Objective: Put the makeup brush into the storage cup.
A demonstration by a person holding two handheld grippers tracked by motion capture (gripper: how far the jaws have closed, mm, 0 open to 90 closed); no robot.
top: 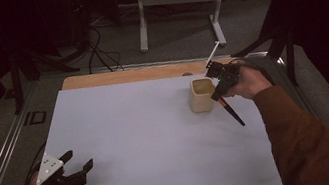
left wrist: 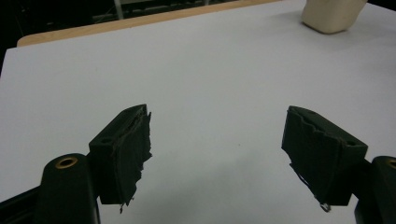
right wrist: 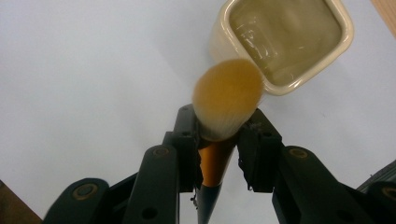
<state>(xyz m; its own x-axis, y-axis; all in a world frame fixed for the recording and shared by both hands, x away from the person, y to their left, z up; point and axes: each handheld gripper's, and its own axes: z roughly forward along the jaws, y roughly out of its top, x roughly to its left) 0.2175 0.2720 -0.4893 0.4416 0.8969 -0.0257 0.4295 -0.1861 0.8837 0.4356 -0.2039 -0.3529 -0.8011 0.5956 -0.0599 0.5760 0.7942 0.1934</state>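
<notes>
White worktop [top: 150, 140] with a bare wooden strip along its far edge, cream square-mouthed ceramic cup [top: 202, 94] standing upright near the far right corner, left tool [top: 75, 169] resting at the near left corner

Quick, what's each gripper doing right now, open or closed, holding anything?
Left gripper: open, holding nothing, above the white table.
Right gripper: closed on a makeup brush, beside the cream cup.
</notes>
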